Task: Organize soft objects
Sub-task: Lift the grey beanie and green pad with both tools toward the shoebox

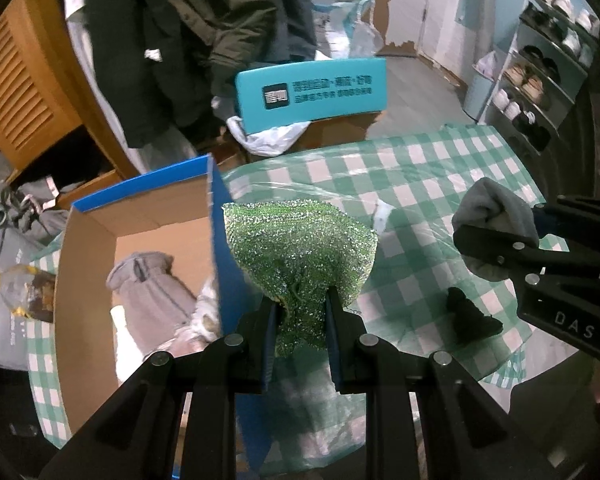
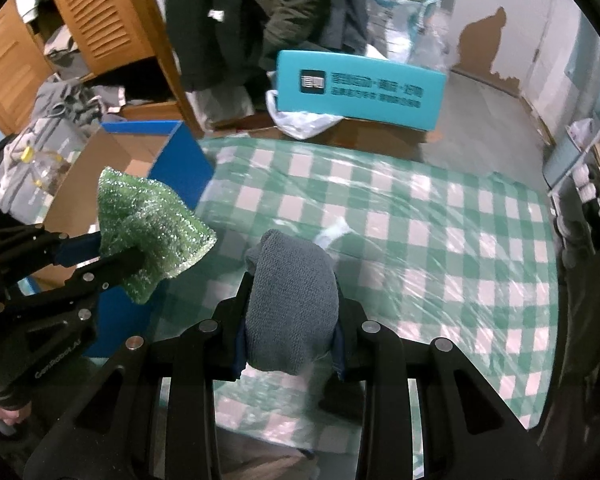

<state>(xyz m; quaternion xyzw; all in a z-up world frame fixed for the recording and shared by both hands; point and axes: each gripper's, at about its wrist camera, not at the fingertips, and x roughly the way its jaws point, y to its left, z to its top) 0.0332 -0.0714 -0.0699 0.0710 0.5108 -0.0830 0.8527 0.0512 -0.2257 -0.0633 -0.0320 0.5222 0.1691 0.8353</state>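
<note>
A green scrubbing cloth (image 1: 300, 256) is pinched in the left gripper (image 1: 300, 312) just beside the cardboard box (image 1: 88, 240), a grey sock (image 2: 292, 300) clamped in the right gripper (image 2: 290, 344) nearby; either could be snagged on the box wall and dropped outside.

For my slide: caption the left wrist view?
Left hand-held gripper holds green scouring cloth beside open cardboard box.

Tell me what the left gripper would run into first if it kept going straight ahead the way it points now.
Probably the checkered tablecloth, just right of the blue cardboard box. The left gripper, shut on the green scrubber, points past the box's wall; depth is unclear, so it might clip that wall.
</note>
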